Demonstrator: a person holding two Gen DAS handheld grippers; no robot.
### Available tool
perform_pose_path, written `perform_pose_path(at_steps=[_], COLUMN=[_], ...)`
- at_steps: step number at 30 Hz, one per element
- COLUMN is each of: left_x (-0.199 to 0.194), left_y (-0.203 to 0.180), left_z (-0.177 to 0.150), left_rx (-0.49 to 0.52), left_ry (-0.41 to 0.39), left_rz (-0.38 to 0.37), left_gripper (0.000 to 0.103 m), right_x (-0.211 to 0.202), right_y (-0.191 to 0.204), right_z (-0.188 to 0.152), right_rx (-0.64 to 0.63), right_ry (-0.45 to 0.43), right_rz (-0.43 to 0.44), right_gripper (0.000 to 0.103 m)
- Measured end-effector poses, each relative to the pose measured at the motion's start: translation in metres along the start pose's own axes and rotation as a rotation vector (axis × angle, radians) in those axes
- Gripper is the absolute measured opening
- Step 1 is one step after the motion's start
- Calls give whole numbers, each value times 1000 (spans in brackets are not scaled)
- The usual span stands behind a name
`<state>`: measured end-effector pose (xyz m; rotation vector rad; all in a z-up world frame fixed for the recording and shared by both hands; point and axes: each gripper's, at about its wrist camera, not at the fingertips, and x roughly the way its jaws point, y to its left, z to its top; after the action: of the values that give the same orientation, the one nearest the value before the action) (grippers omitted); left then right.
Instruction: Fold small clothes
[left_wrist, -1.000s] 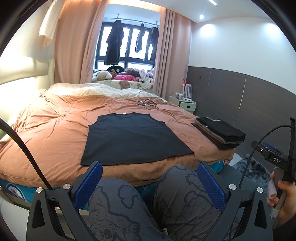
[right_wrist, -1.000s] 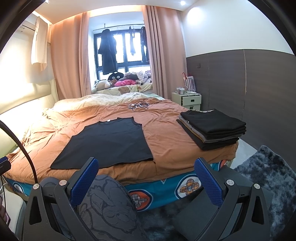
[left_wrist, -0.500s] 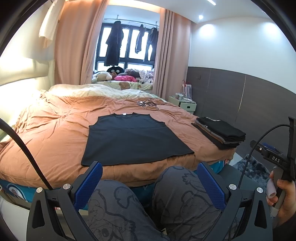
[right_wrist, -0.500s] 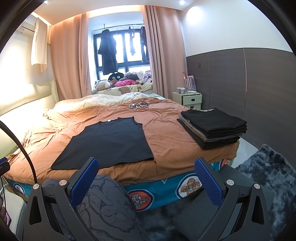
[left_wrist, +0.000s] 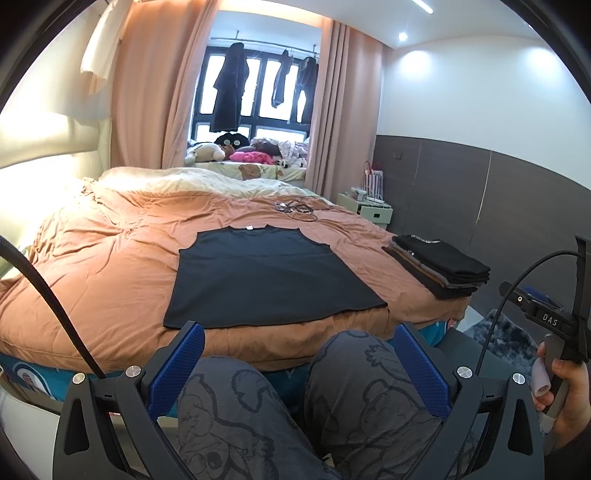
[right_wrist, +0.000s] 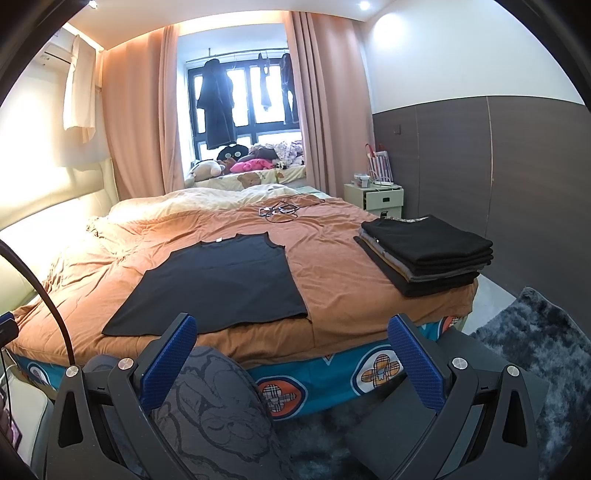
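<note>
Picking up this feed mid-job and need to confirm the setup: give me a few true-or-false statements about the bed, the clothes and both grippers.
1. The dark top lies spread flat on the bed. True.
2. The left gripper is clamped on the top's hem. False: it is open, short of the bed, above the person's knees.
3. A stack of folded clothes sits at the bed's right corner. True.
4. The right gripper holds a folded garment. False: it is open and empty.
5. The tangle of cables lies on the top. False: it lies apart, farther up the bed.
</note>
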<state>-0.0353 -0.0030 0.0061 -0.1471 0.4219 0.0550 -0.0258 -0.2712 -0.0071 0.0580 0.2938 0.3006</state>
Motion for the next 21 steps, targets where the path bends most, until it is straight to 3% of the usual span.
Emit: perform_pose_path(at_steps=[21], left_x=[3], left_y=[7], left_z=[0], left_rx=[-7], left_ry=[4], left_rz=[-8], left_gripper=[103], right_x=[11], right_y=[-3], right_z=[-1], right_rx=[18], right_ry=[1], right_rz=[-13], right_gripper=[103])
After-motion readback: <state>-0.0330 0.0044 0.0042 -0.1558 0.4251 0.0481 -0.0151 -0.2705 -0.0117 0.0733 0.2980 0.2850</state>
